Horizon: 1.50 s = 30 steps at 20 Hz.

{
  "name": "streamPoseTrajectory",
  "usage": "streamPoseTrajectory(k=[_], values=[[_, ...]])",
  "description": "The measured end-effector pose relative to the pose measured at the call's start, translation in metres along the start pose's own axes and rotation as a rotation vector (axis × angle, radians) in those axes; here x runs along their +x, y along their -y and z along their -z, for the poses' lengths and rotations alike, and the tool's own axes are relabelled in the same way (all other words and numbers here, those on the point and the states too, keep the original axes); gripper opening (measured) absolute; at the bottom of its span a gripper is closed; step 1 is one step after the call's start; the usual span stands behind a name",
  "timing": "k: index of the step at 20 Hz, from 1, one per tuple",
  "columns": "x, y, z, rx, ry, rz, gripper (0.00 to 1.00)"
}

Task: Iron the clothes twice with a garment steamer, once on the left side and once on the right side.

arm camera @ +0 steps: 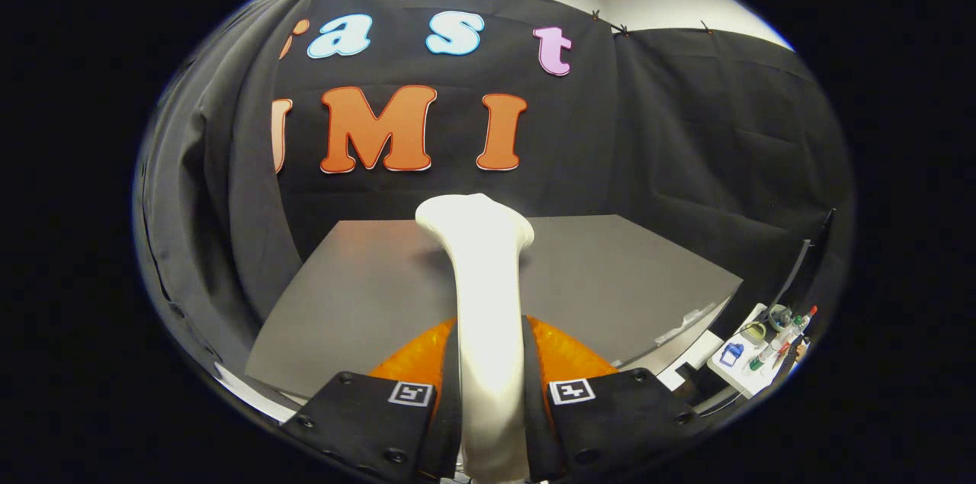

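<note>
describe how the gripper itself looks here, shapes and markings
The handheld two-finger gripper shows as two broad, flat-topped blocks side by side, one per finger. Each carries a small square black-and-white marker tag near its inner corner, and round screw heads dot the edges. No cables or sleeve are visible.

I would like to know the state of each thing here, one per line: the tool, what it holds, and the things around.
tool: shut on the garment steamer, both fingers against its handle.
garment steamer: held between the fingers, head beyond them, above the table.
table: grey top, bare ahead of the steamer.
small white shelf: beside the table, holding small items.
</note>
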<state>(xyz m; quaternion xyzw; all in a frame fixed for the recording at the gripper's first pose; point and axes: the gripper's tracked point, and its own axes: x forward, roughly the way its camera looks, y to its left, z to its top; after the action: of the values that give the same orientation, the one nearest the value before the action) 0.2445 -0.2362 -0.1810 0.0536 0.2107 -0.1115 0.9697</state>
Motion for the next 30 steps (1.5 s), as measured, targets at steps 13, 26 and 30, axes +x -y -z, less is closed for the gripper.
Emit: streamPoseTrajectory(k=[13,26,30], values=[[-0.148,-0.014,-0.052,-0.073,0.314,-0.009,0.41],[-0.247,-0.153,-0.103,-0.109,0.428,-0.044,0.41],[-0.264,-0.205,-0.108,-0.116,0.462,-0.082,0.41]])
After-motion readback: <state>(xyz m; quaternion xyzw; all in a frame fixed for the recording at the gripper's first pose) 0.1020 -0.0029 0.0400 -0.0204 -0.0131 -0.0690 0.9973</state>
